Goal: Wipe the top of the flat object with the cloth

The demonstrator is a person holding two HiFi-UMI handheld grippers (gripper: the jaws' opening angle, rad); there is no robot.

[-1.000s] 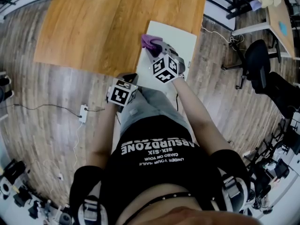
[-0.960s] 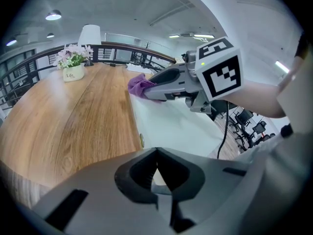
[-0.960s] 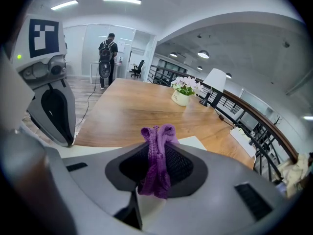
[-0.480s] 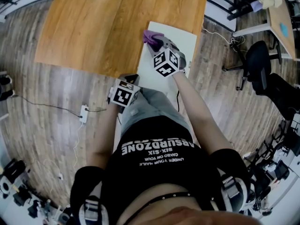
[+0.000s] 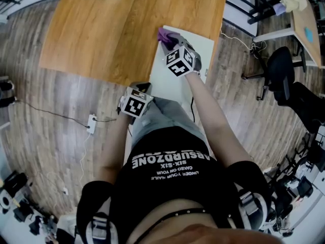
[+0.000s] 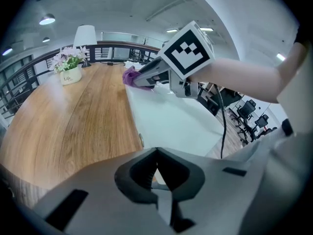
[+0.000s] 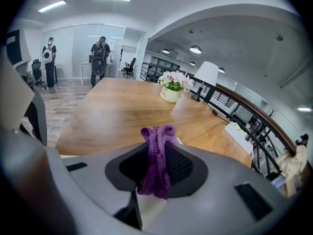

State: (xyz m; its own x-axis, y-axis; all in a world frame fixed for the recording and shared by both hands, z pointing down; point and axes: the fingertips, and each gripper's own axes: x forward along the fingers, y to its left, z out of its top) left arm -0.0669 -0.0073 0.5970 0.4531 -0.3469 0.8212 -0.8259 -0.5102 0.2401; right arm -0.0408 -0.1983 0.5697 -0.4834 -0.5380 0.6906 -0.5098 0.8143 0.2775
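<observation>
Cloth [image 5: 163,34], purple and bunched, is sitting pinched in our right claw [image 5: 170,39] at the upper end of the white flat object [image 5: 163,74], whose long axis is running down the frame toward us. Our left claw [image 6: 157,180], closed and empty, is hovering by its lower end. A wooden counter [image 5: 111,29] is carrying it, plank floor [image 5: 61,126] surrounding.

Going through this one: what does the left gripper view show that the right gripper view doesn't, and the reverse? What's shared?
Left only: the right gripper seen from outside, the board's broad white top, the left gripper's shut, empty jaws. Right only: two people standing far off. Both: table, flowerpot, lamp, and the cloth in the right gripper.
</observation>
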